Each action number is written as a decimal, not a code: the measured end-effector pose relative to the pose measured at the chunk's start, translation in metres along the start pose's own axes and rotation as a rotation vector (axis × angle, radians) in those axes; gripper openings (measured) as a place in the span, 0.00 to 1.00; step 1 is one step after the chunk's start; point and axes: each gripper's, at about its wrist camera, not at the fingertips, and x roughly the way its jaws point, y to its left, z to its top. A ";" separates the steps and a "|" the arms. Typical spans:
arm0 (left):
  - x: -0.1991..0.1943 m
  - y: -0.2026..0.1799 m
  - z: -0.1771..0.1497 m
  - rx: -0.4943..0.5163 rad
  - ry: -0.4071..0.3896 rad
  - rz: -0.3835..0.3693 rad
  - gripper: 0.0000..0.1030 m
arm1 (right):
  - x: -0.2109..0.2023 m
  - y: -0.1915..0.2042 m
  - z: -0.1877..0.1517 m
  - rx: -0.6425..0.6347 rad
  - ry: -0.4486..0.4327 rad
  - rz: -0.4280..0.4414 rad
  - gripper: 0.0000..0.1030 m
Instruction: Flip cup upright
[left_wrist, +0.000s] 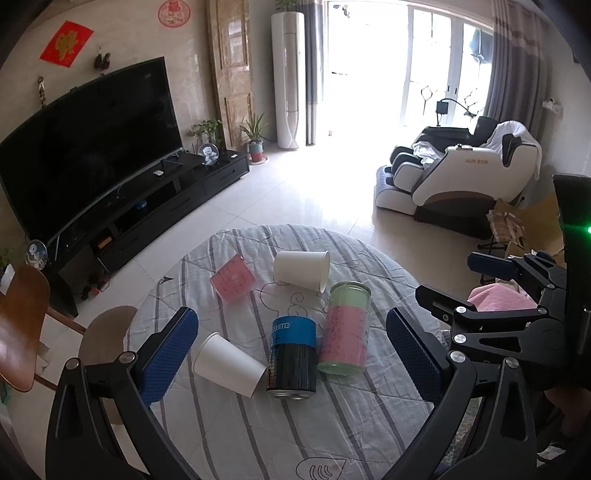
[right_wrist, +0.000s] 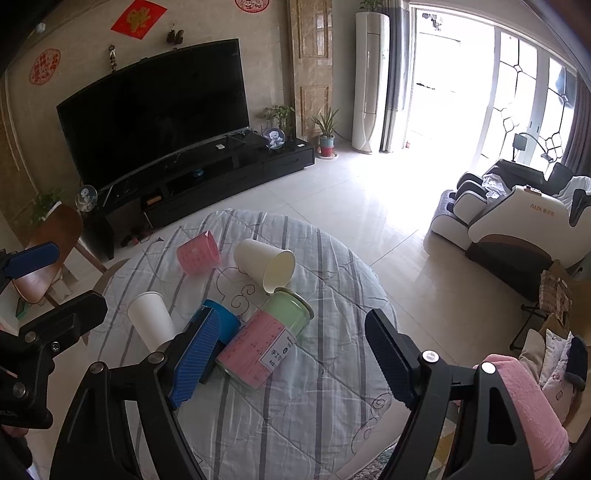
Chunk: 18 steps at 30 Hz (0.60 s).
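The near white paper cup (left_wrist: 229, 363) lies on its side on the striped tablecloth (left_wrist: 351, 417), mouth toward me, just left of the blue-and-black can (left_wrist: 293, 356), which also lies flat. A second white paper cup (left_wrist: 303, 269) lies tipped over farther back, its mouth facing right, close to the top of the pink-and-green jar (left_wrist: 345, 328), which lies on its side just right of the can. A pink cup (left_wrist: 232, 278) lies at the far left.

My left claw (left_wrist: 291, 362) is spread wide above the table, holding nothing; the near cup and can sit between its blue pads (left_wrist: 168, 360) in view. My right claw (right_wrist: 291, 360) is equally wide and empty, hanging over the jar (right_wrist: 267, 341). Its left pad (right_wrist: 195, 358) hides much of the can (right_wrist: 227, 326), and I can't tell whether any pad touches anything.
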 end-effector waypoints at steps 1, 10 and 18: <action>0.002 0.000 0.000 0.000 0.003 0.000 1.00 | 0.000 -0.001 0.000 0.000 0.000 0.001 0.79; 0.013 -0.004 0.001 -0.003 0.030 0.012 1.00 | 0.005 -0.006 0.003 0.001 0.018 0.011 0.79; 0.021 -0.006 0.005 -0.016 0.053 0.021 1.00 | 0.013 -0.009 0.009 -0.010 0.035 0.034 0.79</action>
